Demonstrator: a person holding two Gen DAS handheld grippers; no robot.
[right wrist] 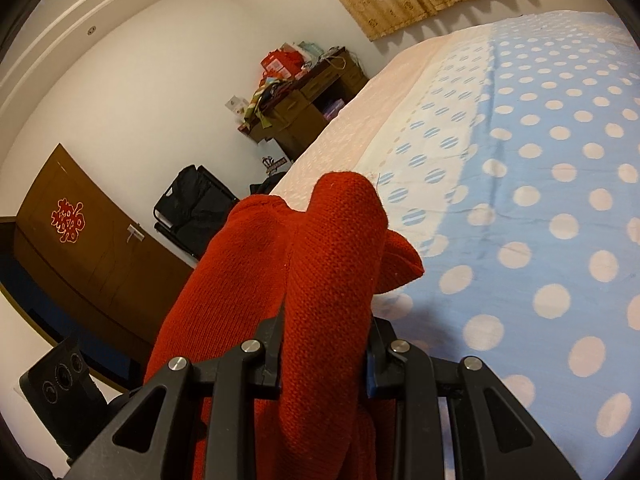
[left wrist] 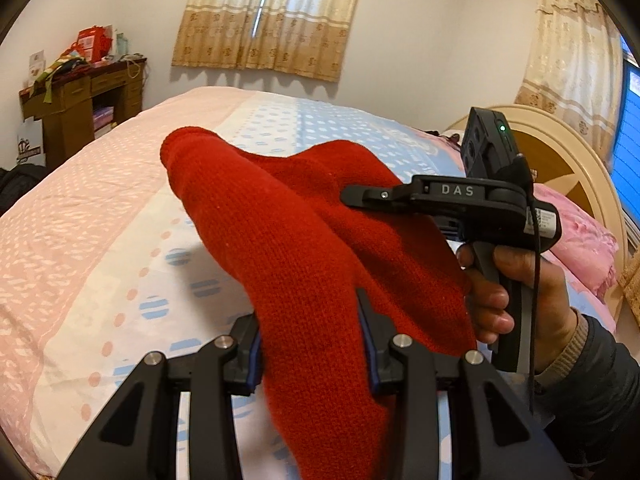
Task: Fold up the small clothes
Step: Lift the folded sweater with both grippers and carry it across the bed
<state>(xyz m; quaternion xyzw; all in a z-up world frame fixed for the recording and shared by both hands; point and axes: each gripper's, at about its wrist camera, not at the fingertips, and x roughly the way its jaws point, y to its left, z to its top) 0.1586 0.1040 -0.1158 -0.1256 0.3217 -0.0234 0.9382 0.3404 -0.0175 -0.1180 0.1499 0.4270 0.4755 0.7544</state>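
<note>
Garment: red knitted woollen garment (left wrist: 280,216), bunched in thick folds, held up above the bed with the pink, white and blue dotted cover (left wrist: 100,200).
Left tongs (left wrist: 312,344): closed around a fold of the knit; cloth fills the gap between the blue pads.
Right tongs (right wrist: 326,344): likewise clamped on a thick roll of the same knit (right wrist: 332,240).
Relative position: right tongs (left wrist: 356,196) lie just beside the left, the garment spanning both.
Right hand (left wrist: 520,296): wrapped on the handle.
</note>
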